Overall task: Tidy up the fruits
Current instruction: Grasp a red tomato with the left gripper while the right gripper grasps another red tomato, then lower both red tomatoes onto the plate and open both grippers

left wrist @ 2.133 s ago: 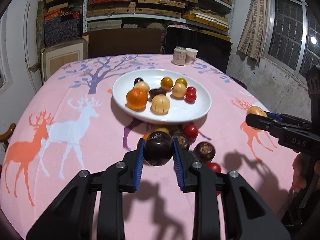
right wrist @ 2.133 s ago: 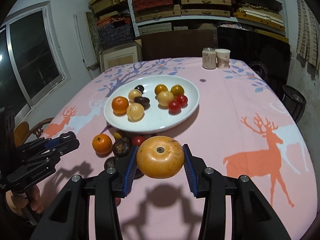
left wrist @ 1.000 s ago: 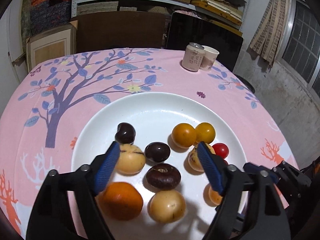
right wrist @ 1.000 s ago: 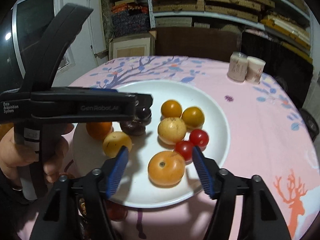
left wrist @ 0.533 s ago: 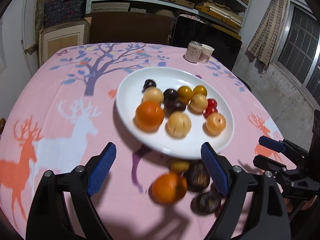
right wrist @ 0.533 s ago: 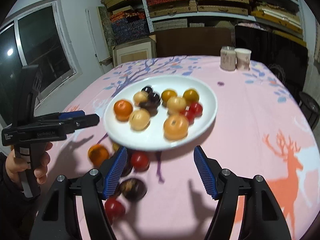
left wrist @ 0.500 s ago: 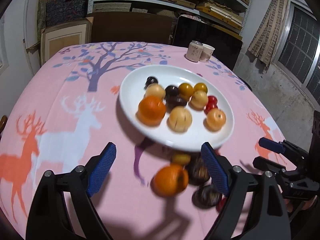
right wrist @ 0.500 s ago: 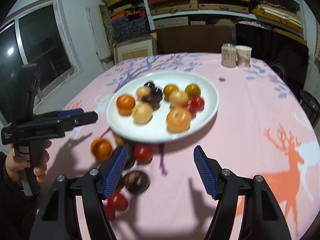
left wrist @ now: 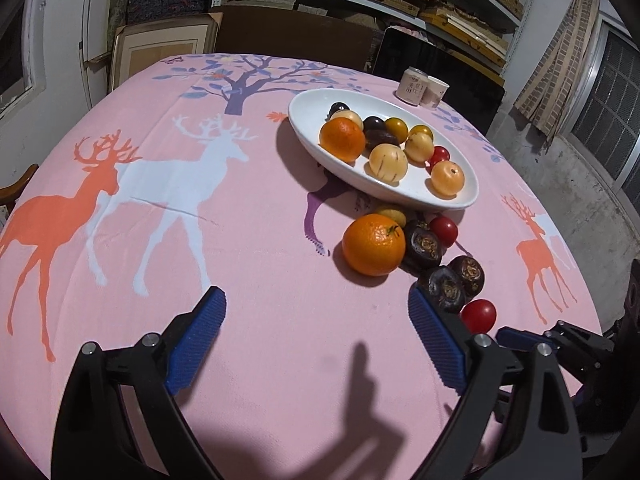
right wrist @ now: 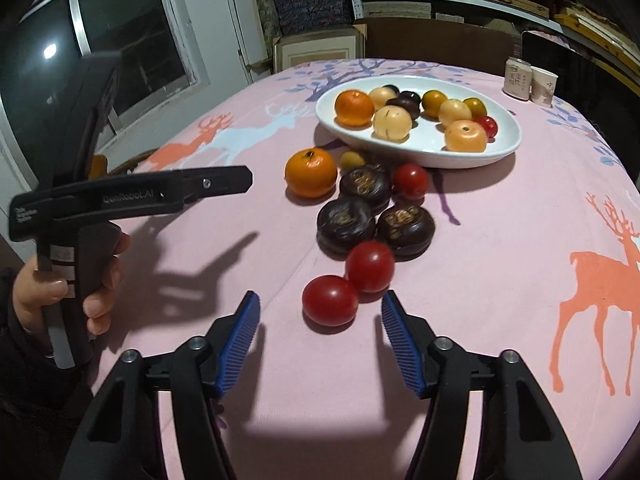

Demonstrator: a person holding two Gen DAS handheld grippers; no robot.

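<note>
A white oval plate (left wrist: 304, 120) on the pink deer cloth holds several fruits. In front of it lie loose fruits: an orange (left wrist: 374, 244), three dark wrinkled fruits (right wrist: 346, 220) and red tomatoes (right wrist: 370, 266). My left gripper (left wrist: 314, 304) hangs over bare cloth to the left of the orange, its jaws wide and still opening, with nothing between them. My right gripper (right wrist: 320, 304) points at the nearest red tomato (right wrist: 330, 300), which sits just ahead of its tips. Its jaws are closing and the pads do not touch the tomato.
A can (left wrist: 414, 87) and a paper cup (right wrist: 542, 86) stand behind the plate at the far right. A hand (right wrist: 36, 288) holds the left gripper's handle at the table's left edge. A wooden chair arm (left wrist: 16, 188) shows beyond the left edge. Shelves fill the back wall.
Both grippers let go of their fruits on the plate and drew back to the loose fruit in front of it. The left jaws stand wider, the right jaws narrower.
</note>
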